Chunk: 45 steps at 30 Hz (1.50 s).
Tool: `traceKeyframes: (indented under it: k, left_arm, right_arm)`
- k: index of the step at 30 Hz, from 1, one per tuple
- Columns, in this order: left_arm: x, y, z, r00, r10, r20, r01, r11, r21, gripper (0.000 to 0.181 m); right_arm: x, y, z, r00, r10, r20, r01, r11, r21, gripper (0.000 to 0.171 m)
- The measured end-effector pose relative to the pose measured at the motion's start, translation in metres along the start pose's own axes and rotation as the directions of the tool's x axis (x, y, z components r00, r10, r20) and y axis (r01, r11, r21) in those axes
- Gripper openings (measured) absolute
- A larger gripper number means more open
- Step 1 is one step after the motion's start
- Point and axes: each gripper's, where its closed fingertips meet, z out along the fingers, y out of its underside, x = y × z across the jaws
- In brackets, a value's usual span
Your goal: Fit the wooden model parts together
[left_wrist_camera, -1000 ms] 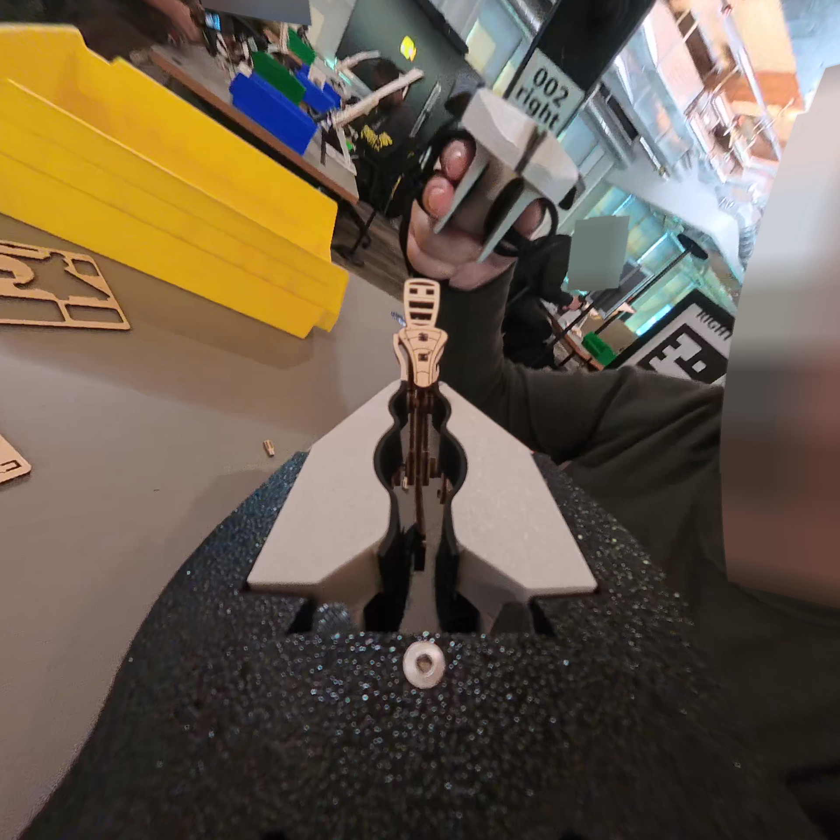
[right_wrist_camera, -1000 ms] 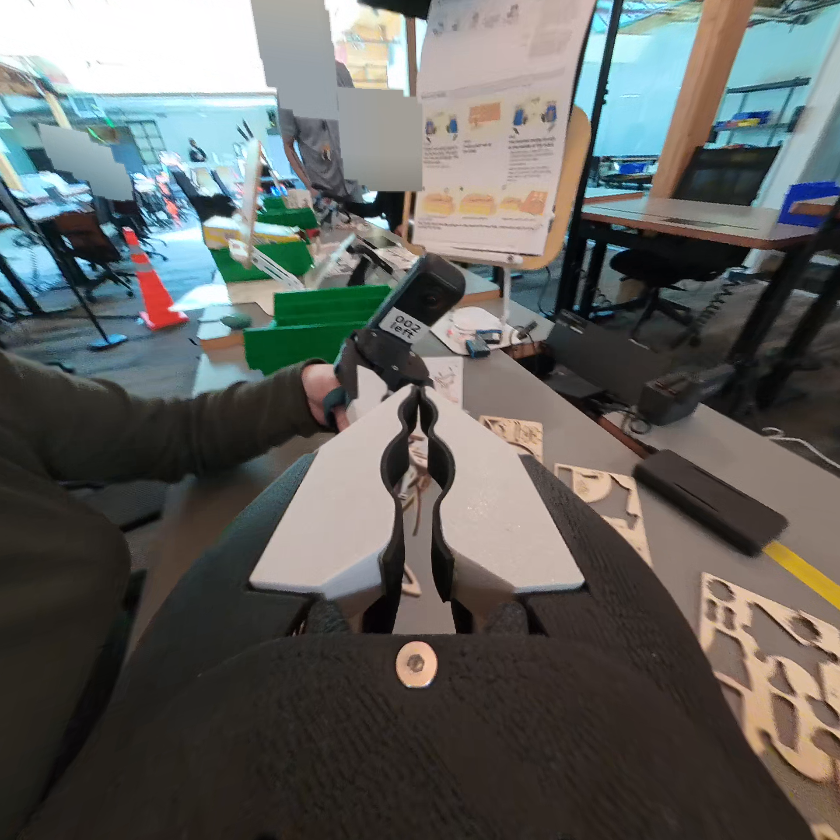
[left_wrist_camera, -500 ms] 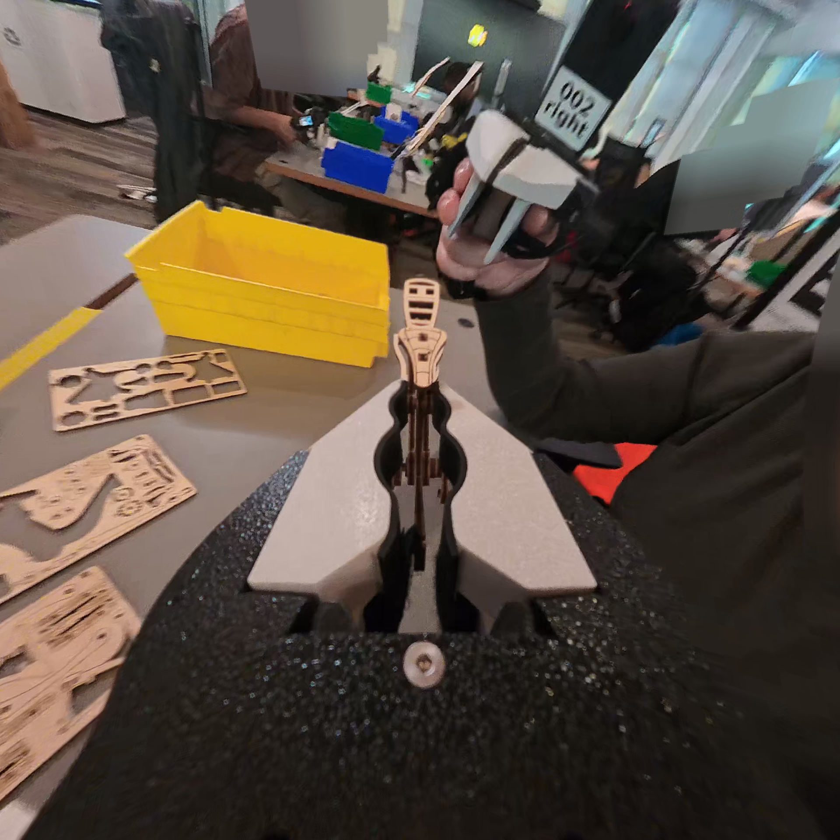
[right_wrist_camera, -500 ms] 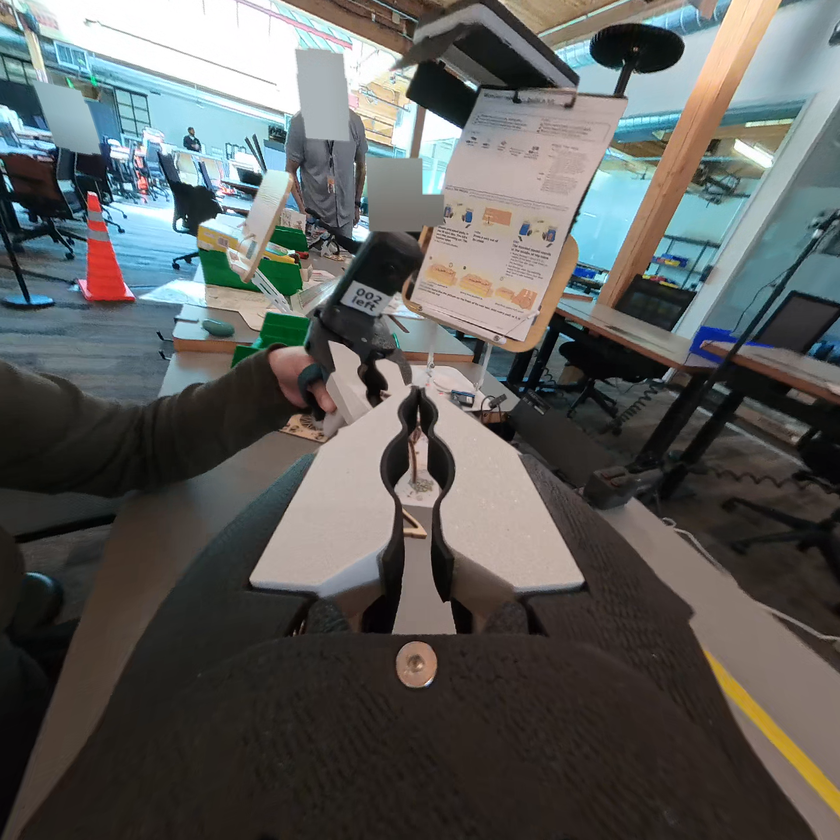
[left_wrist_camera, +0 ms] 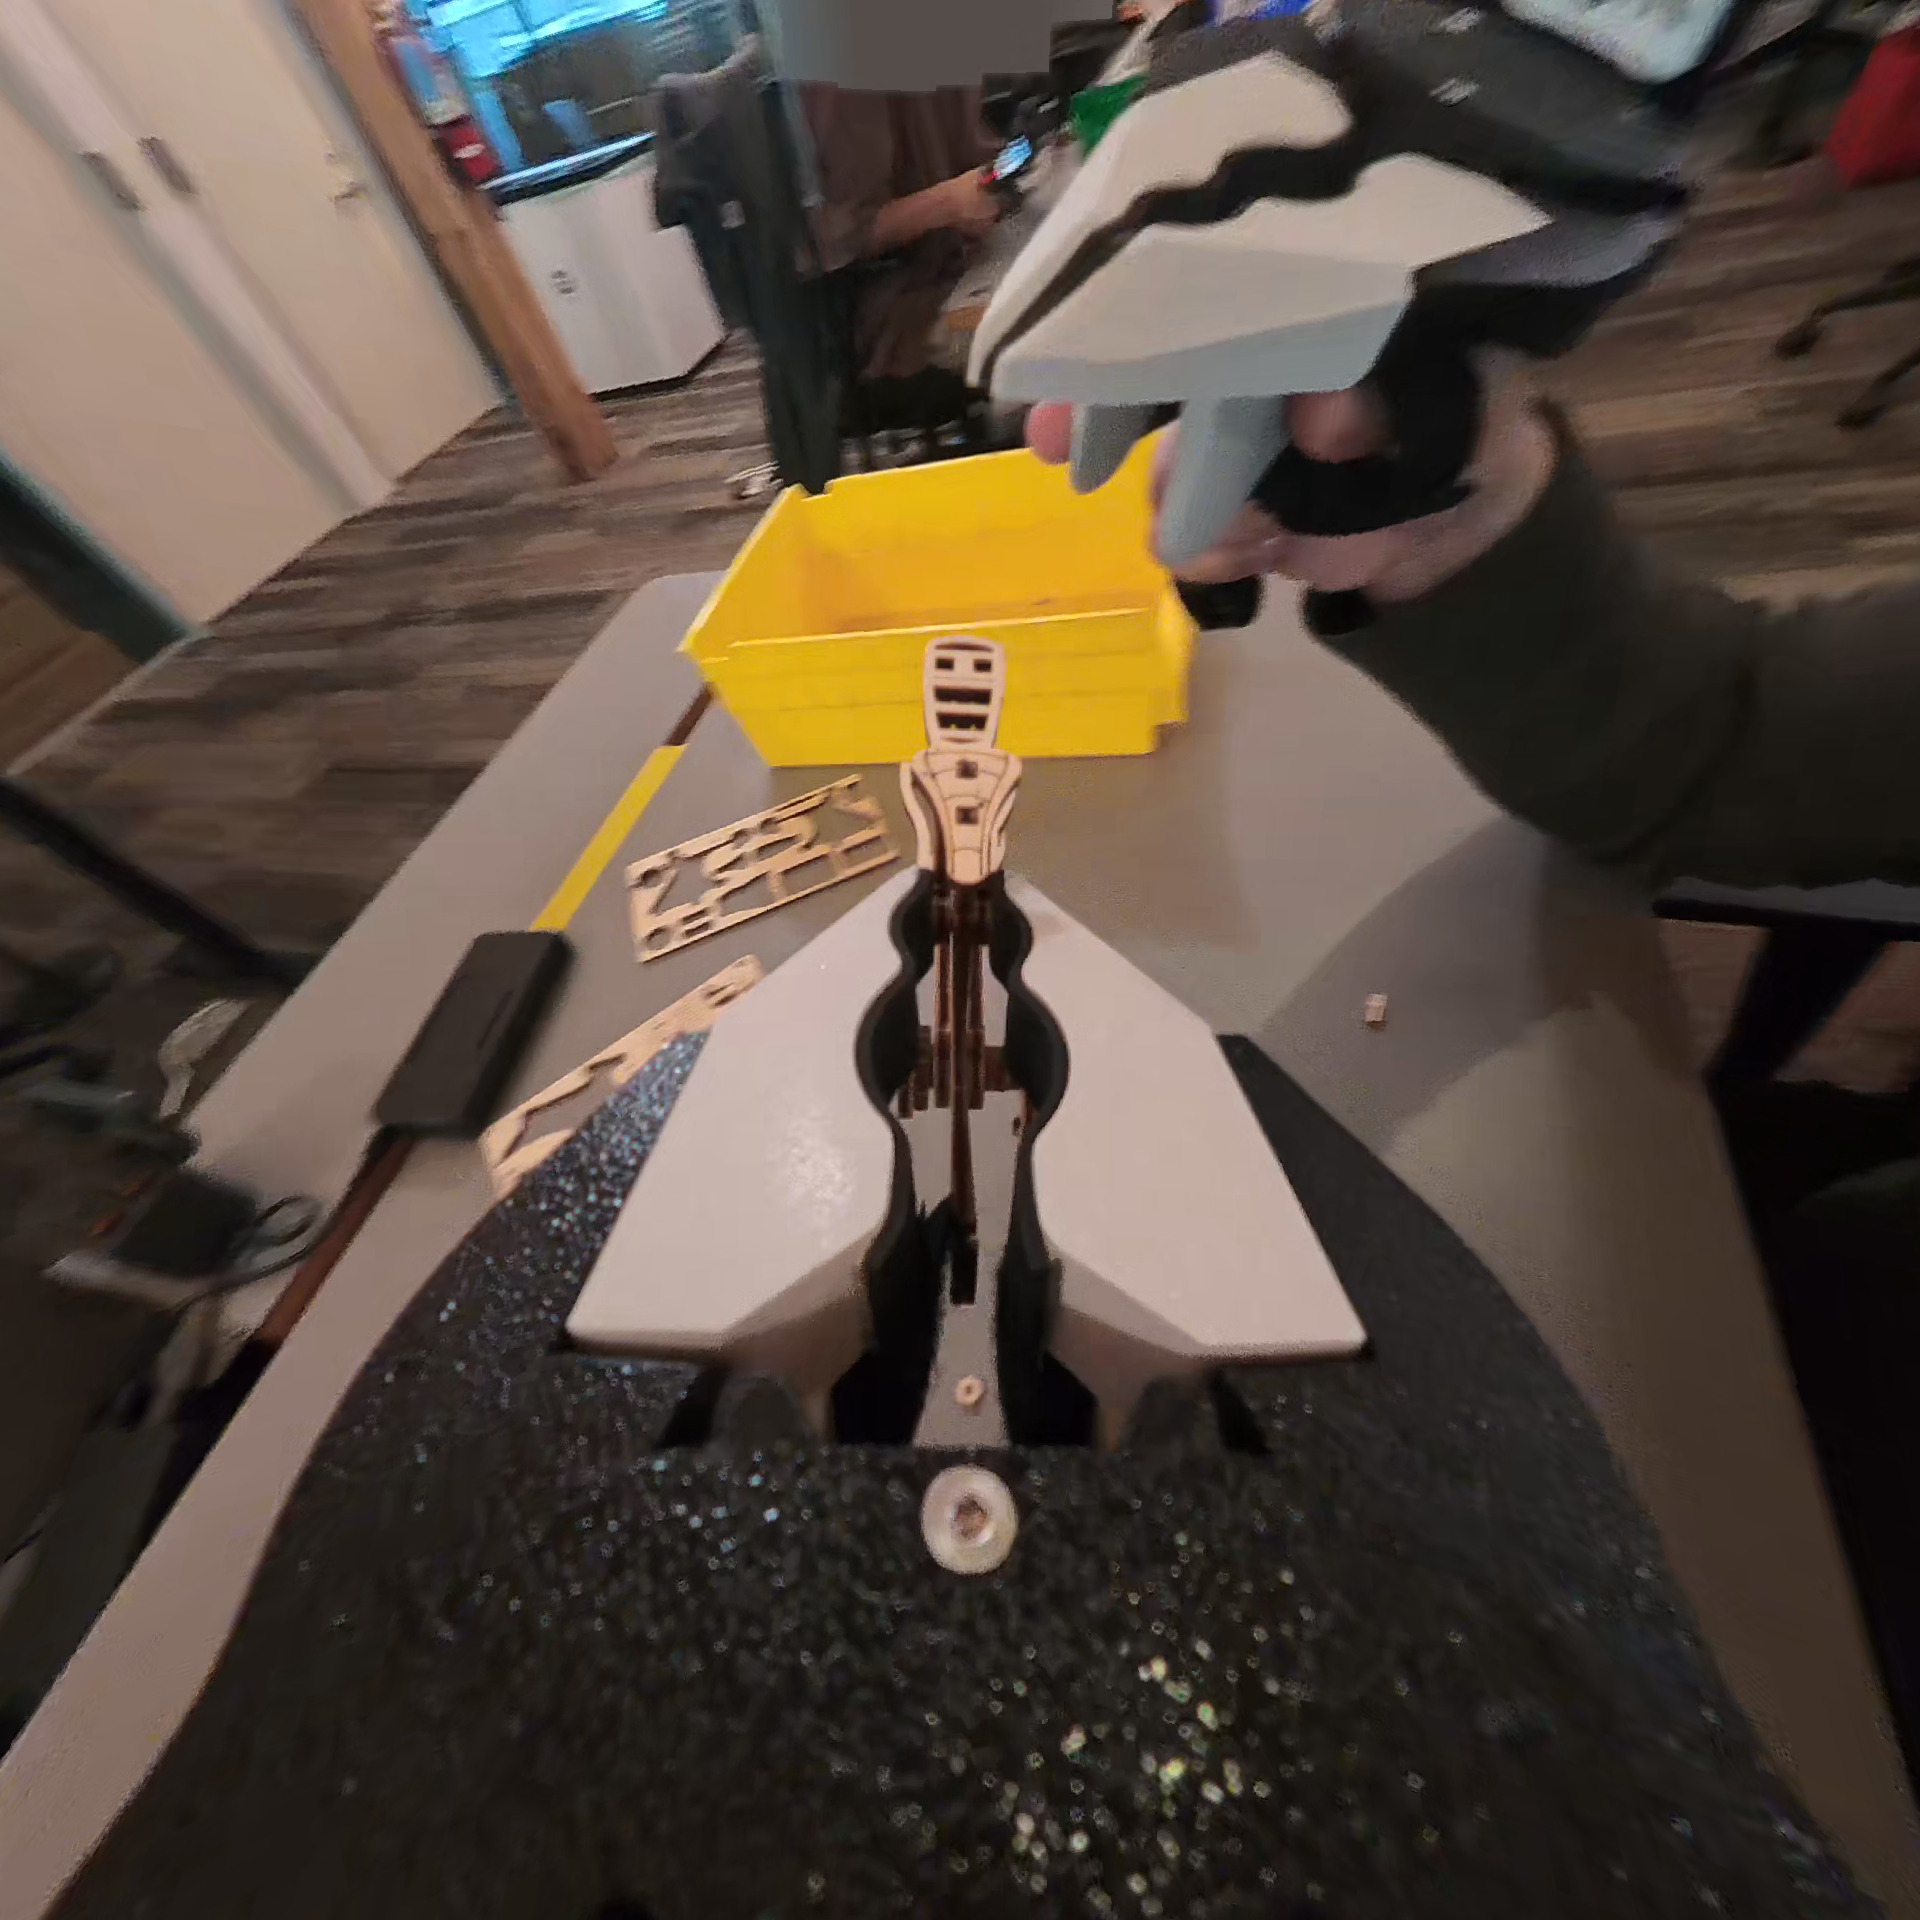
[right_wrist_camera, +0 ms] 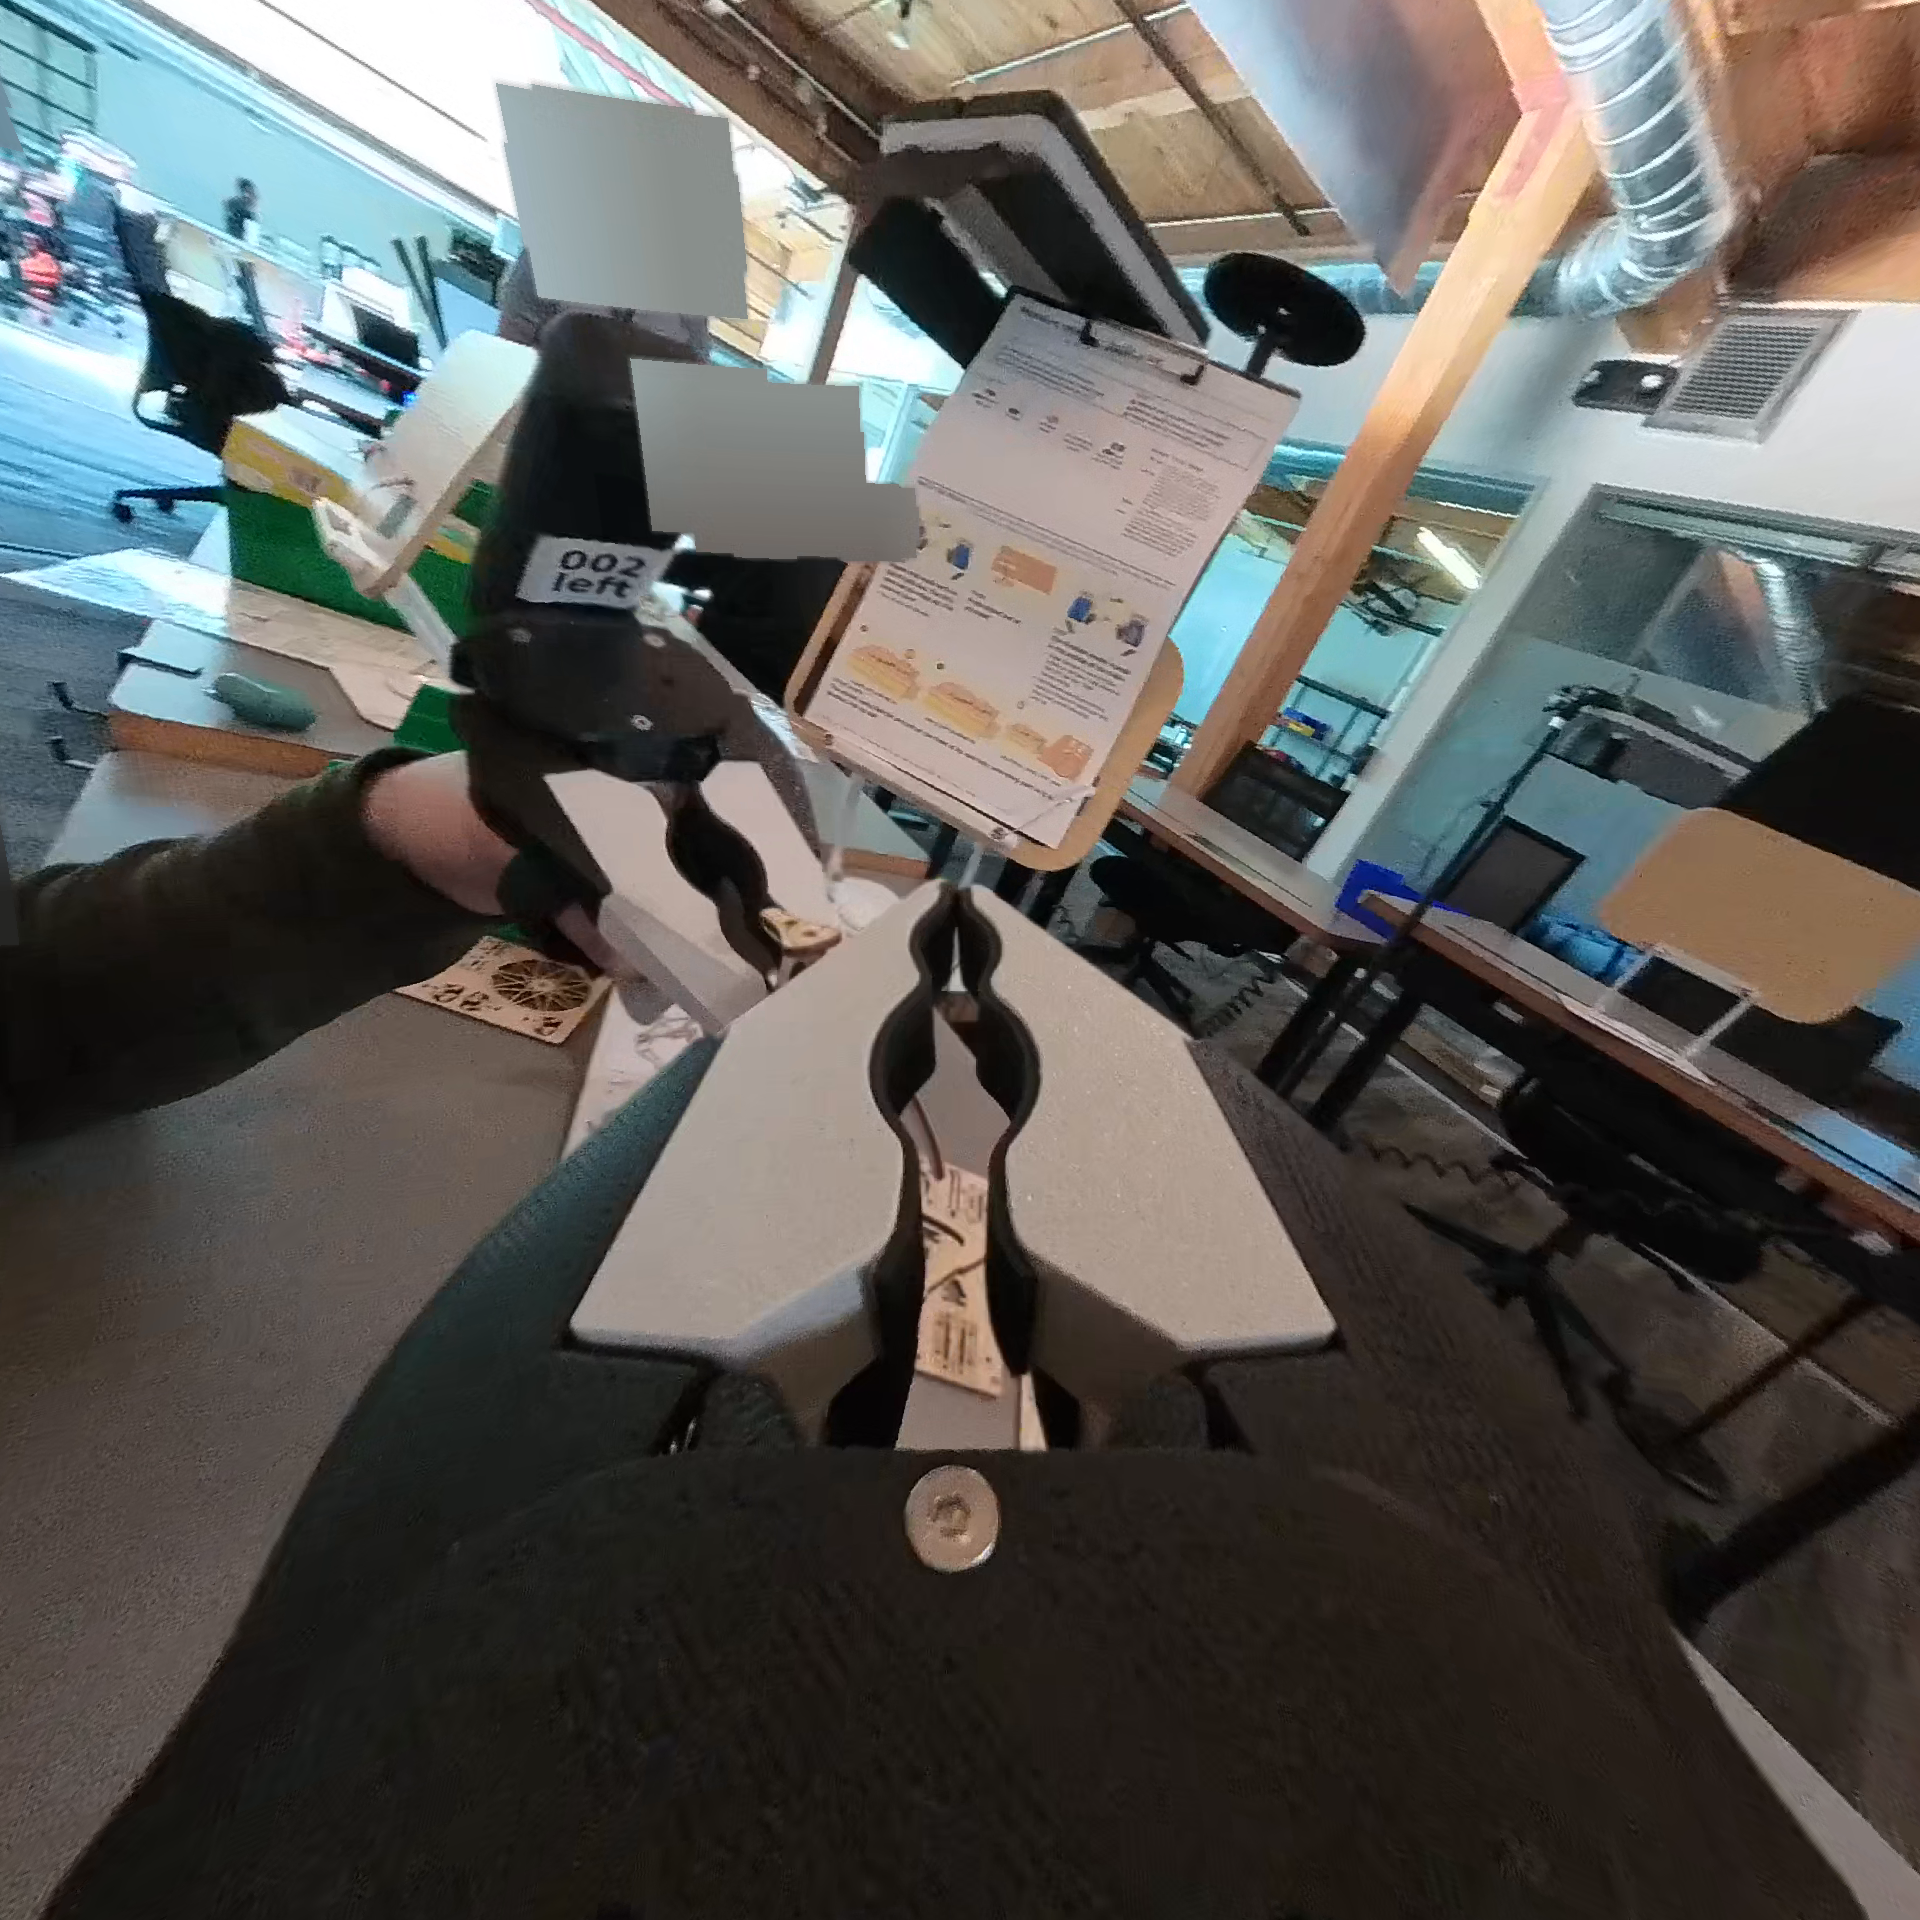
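Observation:
My left gripper is shut on a slim wooden model assembly whose pale, slotted end sticks out past the fingertips. The assembly is held above the grey table. In the right wrist view the left gripper is at left of centre with the wooden part in its tips. My right gripper has its jaws closed. A small tan speck shows in the gap behind the tips, and I cannot tell what it is. In the left wrist view the right gripper hangs at the upper right, above the bin.
A yellow bin stands at the table's far end. Cut-out wooden sheets and a flat black block lie to the left, and a small wood chip to the right. A clipboard with a printed sheet stands beyond the right gripper, and a wheel-pattern sheet lies at the left. Left tips to right tips: about 8 centimeters.
The left view has swung round to look down the table at the bin. The right gripper now looms closer and larger at upper right. The right view has tilted upward. Both grips are unchanged.

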Motion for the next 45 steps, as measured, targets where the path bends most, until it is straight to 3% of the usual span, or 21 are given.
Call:
traceKeyframes:
  k: [4,11,14,18,21,24,25,27,31,34,38,41,45]
  left_arm:
    - [-0.022,0.013,0.006,0.991,0.015,0.131,-0.005,0.997,-0.073,0.007]
    - [-0.030,0.022,0.022,0.991,-0.006,0.135,0.015,0.997,-0.069,0.006]
    - [-0.025,0.009,0.018,0.995,-0.053,0.082,0.052,0.998,0.017,0.006]
    - [-0.029,0.004,0.011,0.994,-0.057,0.095,0.053,0.997,0.054,0.006]
    - [-0.032,0.007,0.011,0.991,-0.026,0.130,0.022,0.999,0.031,0.007]
    - [-0.025,0.001,0.015,0.995,-0.032,0.098,0.026,0.998,0.066,0.007]
    - [-0.026,0.000,0.014,0.993,-0.018,0.116,0.010,0.997,0.070,0.007]
    - [-0.029,-0.002,0.011,0.989,0.000,0.148,-0.010,0.998,0.065,0.007]
    - [-0.027,-0.006,0.008,0.991,-0.012,0.131,0.001,0.996,0.087,0.007]
    - [-0.033,-0.002,0.005,0.985,0.009,0.173,-0.018,0.999,0.051,0.007]
    - [-0.029,-0.007,0.004,0.990,-0.012,0.142,-0.002,0.996,0.095,0.007]
    - [-0.034,-0.002,0.003,0.983,0.017,0.181,-0.027,0.998,0.055,0.007]
    - [-0.031,-0.008,0.002,0.989,-0.010,0.151,-0.005,0.995,0.100,0.006]
  right_arm:
    - [0.009,0.011,0.010,0.994,-0.018,-0.106,0.012,0.998,-0.057,0.000]
    - [0.013,0.001,0.019,0.960,-0.077,-0.271,0.090,0.995,0.035,0.000]
    - [0.012,0.052,0.036,0.976,-0.077,-0.205,0.037,0.981,-0.191,0.000]
    - [0.018,0.010,0.024,0.941,-0.113,-0.318,0.115,0.993,-0.011,0.000]
    - [0.016,0.044,0.034,0.953,-0.117,-0.280,0.078,0.986,-0.147,0.000]
    - [0.015,0.000,0.024,0.932,-0.116,-0.343,0.130,0.991,0.018,0.000]
    - [0.013,0.003,0.025,0.934,-0.121,-0.337,0.131,0.991,0.005,0.000]
    - [0.012,0.038,0.037,0.947,-0.121,-0.299,0.078,0.985,-0.153,0.000]
    - [0.009,-0.006,0.025,0.906,-0.149,-0.395,0.171,0.985,0.020,0.000]
    - [0.011,0.036,0.041,0.936,-0.112,-0.334,0.072,0.989,-0.129,0.000]
    - [0.006,-0.003,0.032,0.894,-0.171,-0.415,0.192,0.981,0.011,0.000]
    - [0.010,0.031,0.045,0.921,-0.140,-0.364,0.105,0.988,-0.113,0.000]
    - [0.004,-0.009,0.032,0.884,-0.194,-0.426,0.226,0.974,0.025,0.000]
